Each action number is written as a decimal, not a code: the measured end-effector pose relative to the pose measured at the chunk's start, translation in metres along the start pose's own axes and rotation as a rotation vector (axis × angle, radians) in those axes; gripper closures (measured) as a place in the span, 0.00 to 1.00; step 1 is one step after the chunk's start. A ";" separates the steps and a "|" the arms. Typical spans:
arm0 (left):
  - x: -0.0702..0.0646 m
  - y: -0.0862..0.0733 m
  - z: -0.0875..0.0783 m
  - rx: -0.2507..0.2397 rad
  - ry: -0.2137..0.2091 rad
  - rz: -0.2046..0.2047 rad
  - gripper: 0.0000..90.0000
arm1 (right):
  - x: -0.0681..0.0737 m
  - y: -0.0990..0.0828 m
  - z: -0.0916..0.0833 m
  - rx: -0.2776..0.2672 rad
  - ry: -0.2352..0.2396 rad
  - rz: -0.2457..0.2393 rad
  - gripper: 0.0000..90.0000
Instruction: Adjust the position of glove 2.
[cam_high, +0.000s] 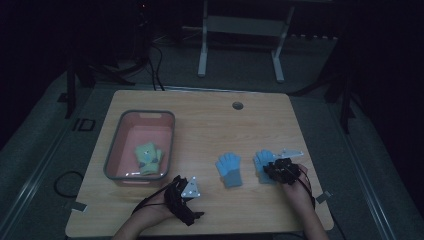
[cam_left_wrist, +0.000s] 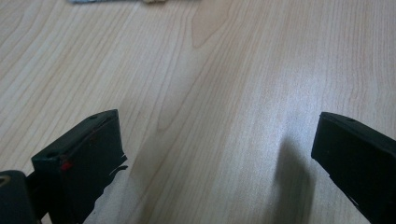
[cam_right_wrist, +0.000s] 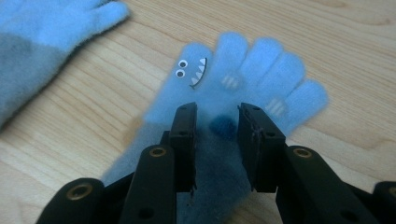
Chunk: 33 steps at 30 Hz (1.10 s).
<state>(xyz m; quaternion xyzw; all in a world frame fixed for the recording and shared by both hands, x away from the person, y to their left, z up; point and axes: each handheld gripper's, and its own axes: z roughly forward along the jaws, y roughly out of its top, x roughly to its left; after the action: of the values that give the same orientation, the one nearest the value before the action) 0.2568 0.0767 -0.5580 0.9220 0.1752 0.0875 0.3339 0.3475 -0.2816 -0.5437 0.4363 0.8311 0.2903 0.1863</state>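
Right gripper (cam_right_wrist: 215, 123) sits over the blue glove (cam_right_wrist: 243, 79) on the table (cam_high: 210, 125), jaws straddling its palm, slightly apart, not clearly pinching. Second glove (cam_high: 229, 168) lies just beside. Left gripper (cam_left_wrist: 217, 154) is spread wide over bare wood.

I read no words, brands or numbers here, only a printed monster face on the blue glove (cam_right_wrist: 243, 79) under my tool

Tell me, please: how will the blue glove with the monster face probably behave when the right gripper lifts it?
The blue glove looks like soft fleece lying flat, so it will probably sag from the right gripper. It seems light. The fuzzy surface should resist slipping, though a pinch may catch only the top layer.
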 end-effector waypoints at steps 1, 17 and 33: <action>0.000 0.000 0.000 -0.001 0.000 -0.001 0.03 | 0.001 -0.001 0.000 -0.004 -0.008 -0.005 0.78; 0.000 0.000 0.000 -0.003 0.001 0.001 0.03 | 0.004 0.011 -0.016 -0.026 -0.062 0.022 0.97; 0.000 0.000 0.000 -0.002 0.001 0.004 0.03 | 0.041 0.056 -0.050 -0.129 0.047 -0.067 0.97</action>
<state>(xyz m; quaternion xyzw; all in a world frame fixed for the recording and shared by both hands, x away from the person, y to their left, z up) 0.2565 0.0764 -0.5578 0.9220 0.1735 0.0890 0.3346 0.3314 -0.2382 -0.4720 0.3886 0.8288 0.3469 0.2043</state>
